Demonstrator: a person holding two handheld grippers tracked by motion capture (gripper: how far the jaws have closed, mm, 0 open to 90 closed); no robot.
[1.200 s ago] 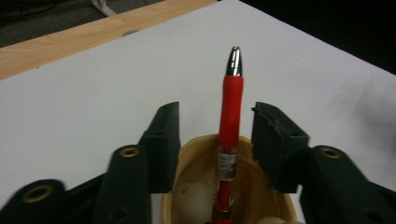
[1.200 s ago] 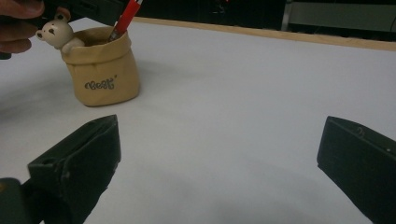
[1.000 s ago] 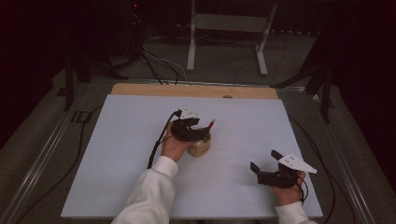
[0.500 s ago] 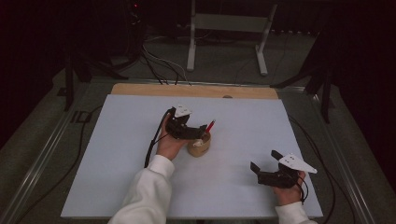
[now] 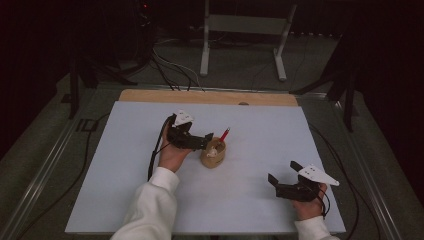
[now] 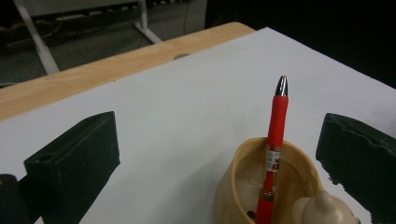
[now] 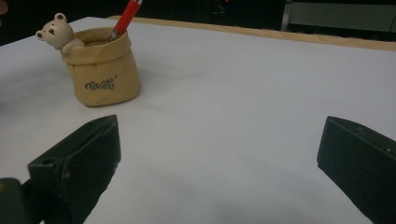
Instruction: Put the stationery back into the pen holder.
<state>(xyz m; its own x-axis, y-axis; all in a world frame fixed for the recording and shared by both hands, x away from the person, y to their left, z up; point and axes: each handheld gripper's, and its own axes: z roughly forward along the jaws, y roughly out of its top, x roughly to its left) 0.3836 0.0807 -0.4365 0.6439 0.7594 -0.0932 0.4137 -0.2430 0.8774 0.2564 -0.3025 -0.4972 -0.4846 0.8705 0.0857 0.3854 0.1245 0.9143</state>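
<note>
A tan bag-shaped pen holder with a small bear on its rim stands mid-table on the white board. A red pen stands in it, leaning to the far right. My left gripper is just left of the holder. Its jaws have just been opening and now stand wide apart. In the left gripper view the pen rises free between them from the holder, touching neither pad. My right gripper rests open near the front right. It faces the holder and pen with nothing between its jaws.
A wooden strip borders the board's far edge. Beyond it, a metal stand and cables lie on the dark floor. Each gripper trails a cable, the left one's running along the person's white sleeve.
The left gripper has drawn back to the left from above the holder and its jaws have opened. The red pen now stands free in the holder. The right gripper has kept still.
</note>
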